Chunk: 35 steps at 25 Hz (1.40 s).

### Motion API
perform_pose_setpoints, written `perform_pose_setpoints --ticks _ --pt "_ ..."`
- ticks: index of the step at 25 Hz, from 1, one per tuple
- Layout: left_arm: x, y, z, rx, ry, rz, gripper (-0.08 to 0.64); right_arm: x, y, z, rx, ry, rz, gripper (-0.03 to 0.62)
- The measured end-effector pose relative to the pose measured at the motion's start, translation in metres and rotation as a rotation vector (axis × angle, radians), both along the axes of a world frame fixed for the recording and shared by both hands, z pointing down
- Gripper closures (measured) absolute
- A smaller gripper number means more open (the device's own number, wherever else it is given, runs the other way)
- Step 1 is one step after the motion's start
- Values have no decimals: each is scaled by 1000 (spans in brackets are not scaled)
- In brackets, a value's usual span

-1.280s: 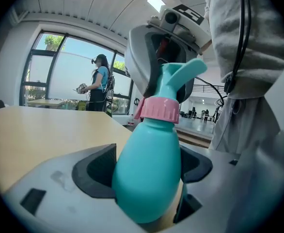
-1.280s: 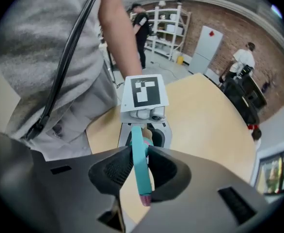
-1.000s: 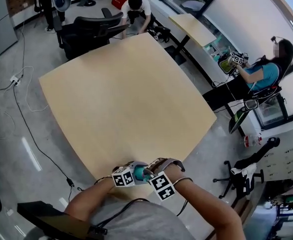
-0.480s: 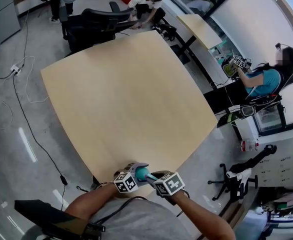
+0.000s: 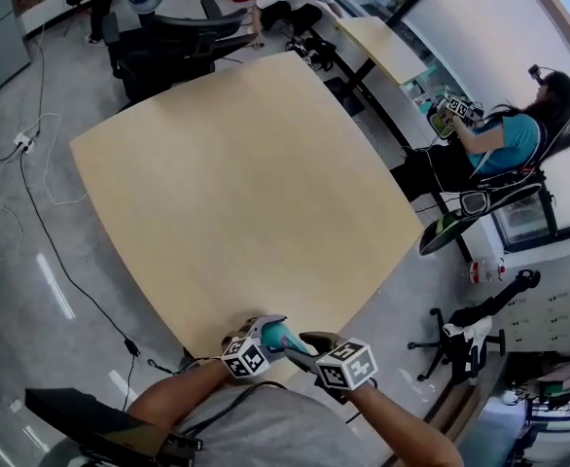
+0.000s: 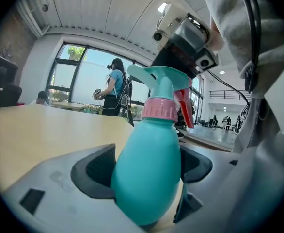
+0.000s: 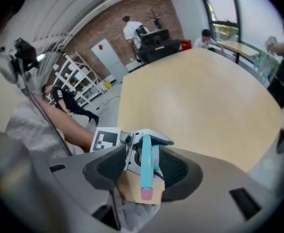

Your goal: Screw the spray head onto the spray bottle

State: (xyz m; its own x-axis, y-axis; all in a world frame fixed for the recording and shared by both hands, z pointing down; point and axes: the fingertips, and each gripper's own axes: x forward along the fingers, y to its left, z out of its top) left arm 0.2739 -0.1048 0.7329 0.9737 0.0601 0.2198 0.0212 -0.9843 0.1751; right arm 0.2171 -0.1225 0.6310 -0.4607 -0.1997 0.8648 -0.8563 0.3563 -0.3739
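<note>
Pale wood forms the surface (image 5: 236,183), at whose near edge both grippers are held together in the head view. Only in the left gripper view is the left gripper (image 6: 147,166) seen with jaws clamped on the teal spray bottle (image 6: 149,183), the spray head (image 6: 164,81) seated on top. The right gripper (image 7: 143,168), its jaws just opened, is shown wide around that head in its own view. Farther off, a person (image 5: 504,139) is seated.
</note>
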Motion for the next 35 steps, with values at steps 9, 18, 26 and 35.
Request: perform_pose_setpoints --ticks 9,18,26,35 --pt "-4 3 -1 -22 20 196 198 17 8 -29 434 536 -1772 399" --pt "-2 8 -1 -23 13 230 198 -1 30 25 549 422 -2096 399" --pt "-4 3 -2 -39 17 181 198 -16 14 35 250 297 -1298 469" --pt "-4 -5 4 36 -25 -57 198 -8 -3 38 78 313 -142 468"
